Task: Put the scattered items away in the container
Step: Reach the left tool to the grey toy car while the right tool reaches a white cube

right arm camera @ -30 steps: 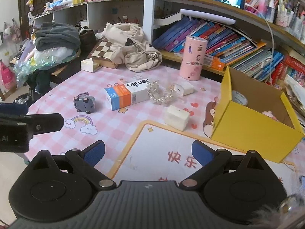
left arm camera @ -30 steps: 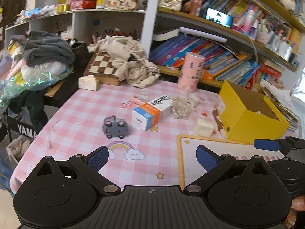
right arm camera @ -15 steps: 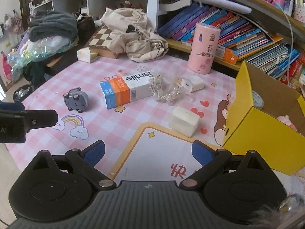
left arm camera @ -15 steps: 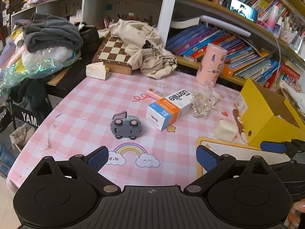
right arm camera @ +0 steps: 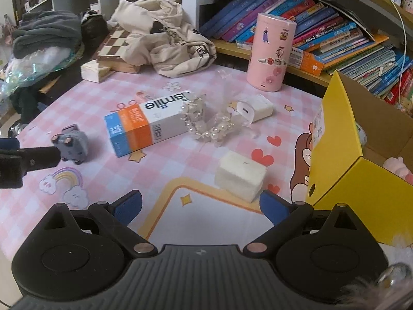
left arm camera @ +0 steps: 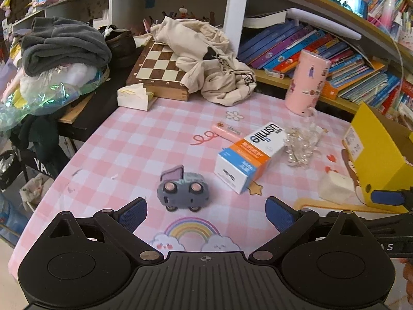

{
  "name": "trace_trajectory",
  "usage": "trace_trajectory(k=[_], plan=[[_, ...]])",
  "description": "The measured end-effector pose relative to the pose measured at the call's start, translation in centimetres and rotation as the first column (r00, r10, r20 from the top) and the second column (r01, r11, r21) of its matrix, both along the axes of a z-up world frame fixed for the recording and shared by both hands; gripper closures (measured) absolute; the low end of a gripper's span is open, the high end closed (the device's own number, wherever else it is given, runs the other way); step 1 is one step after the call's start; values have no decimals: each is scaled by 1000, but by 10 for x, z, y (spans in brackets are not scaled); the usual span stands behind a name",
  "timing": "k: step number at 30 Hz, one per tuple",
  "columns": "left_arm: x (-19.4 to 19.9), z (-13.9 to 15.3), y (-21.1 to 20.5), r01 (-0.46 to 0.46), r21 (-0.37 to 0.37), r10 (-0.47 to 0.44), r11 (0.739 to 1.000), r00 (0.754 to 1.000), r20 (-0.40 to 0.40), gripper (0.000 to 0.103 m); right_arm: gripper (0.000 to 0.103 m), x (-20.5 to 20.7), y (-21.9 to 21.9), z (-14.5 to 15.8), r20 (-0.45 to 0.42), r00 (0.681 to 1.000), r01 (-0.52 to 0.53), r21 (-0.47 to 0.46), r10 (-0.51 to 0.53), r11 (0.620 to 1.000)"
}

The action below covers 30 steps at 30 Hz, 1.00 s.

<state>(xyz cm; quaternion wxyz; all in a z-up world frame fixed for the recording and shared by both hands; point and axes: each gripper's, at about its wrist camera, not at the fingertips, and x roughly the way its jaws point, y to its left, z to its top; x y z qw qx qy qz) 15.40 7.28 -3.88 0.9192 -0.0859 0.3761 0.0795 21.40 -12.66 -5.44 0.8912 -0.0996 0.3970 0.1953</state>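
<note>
A small grey toy car point(left arm camera: 182, 191) point(right arm camera: 73, 144) stands on the pink checked tablecloth just ahead of my left gripper point(left arm camera: 206, 211), which is open and holds nothing. Further on lie an orange-and-white usmile box point(left arm camera: 249, 157) point(right arm camera: 148, 122), a pearl string point(left arm camera: 300, 146) point(right arm camera: 206, 124), a pink stick point(left arm camera: 227, 130) and a white foam block point(left arm camera: 335, 185) point(right arm camera: 240, 175). A white charger point(right arm camera: 255, 107) lies beyond the pearls. The yellow box point(right arm camera: 361, 180) point(left arm camera: 376, 152) stands at the right, a pink plush inside. My right gripper point(right arm camera: 200, 208) is open, just short of the foam block.
A pink cylinder point(right arm camera: 271, 51) stands at the back of the table. A chessboard point(left arm camera: 162, 69), beige cloth point(left arm camera: 206, 59) and white tissue box point(left arm camera: 134, 98) crowd the back left. Bookshelves point(left arm camera: 322, 51) rise behind. The table's left edge drops to clutter and a clothes pile point(left arm camera: 62, 49).
Both grippers have moved forward and lower towards the table. The toy car now sits close in front of the left gripper, the foam block close in front of the right. Both stayed open.
</note>
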Motion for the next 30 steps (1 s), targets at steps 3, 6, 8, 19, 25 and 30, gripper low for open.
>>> trace_trajectory(k=[3, 6, 8, 19, 25, 30], plan=[[10, -2, 4, -6, 7, 6, 1000, 1000, 0, 4, 4, 10, -1, -4, -8, 1000, 9, -5, -10, 1000], [18, -6, 8, -11, 9, 11, 1000, 1000, -5, 4, 5, 21, -2, -8, -17, 1000, 19, -10, -19, 1000], [23, -9, 11, -16, 4, 16, 1000, 1000, -10, 5, 5, 27, -3, -11, -22, 999, 25, -10, -25, 1000], [48, -33, 21, -64, 23, 65, 998, 996, -53, 12, 7, 60, -8, -30, -47, 995, 82, -44, -84, 996], [59, -43, 21, -66, 33, 68, 997, 994, -82, 12, 8, 73, -8, -38, -66, 994, 81, -45, -83, 996], [63, -52, 21, -76, 33, 79, 997, 991, -111, 20, 11, 80, -7, -43, -79, 994, 72, -43, -75, 996]])
